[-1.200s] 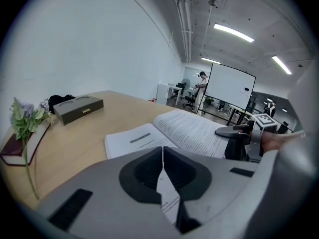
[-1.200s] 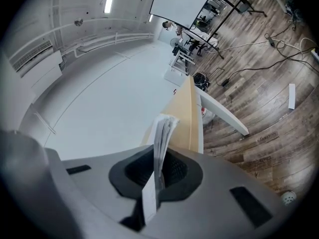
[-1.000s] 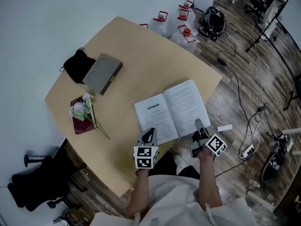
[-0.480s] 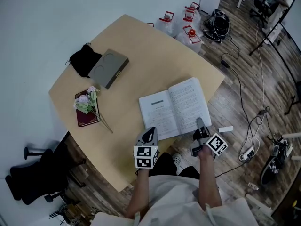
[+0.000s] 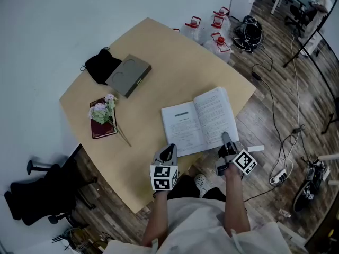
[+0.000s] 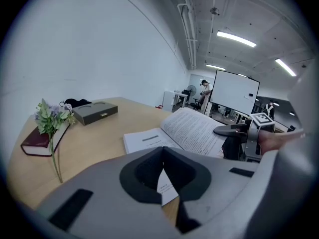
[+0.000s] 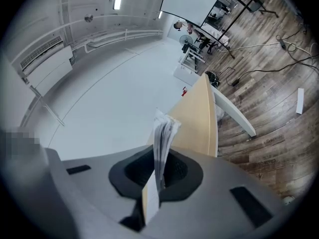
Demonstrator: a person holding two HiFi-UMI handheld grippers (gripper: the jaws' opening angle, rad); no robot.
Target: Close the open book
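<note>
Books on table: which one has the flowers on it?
The closed dark red book, under the flowers; the open book carries none.

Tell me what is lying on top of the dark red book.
A small bunch of flowers lies across the dark red book, its stem running off onto the table. The blooms hide part of its cover.

Tan table, curved edges. Far left corner: grey box touching black pouch. Nearer, along left edge: dark red book, flower sprig across it, stem trailing onto tabletop. Floor beyond far edge: red-capped jugs, black bag beside. Black office chair lower left. Power strip on floor at right.
</note>
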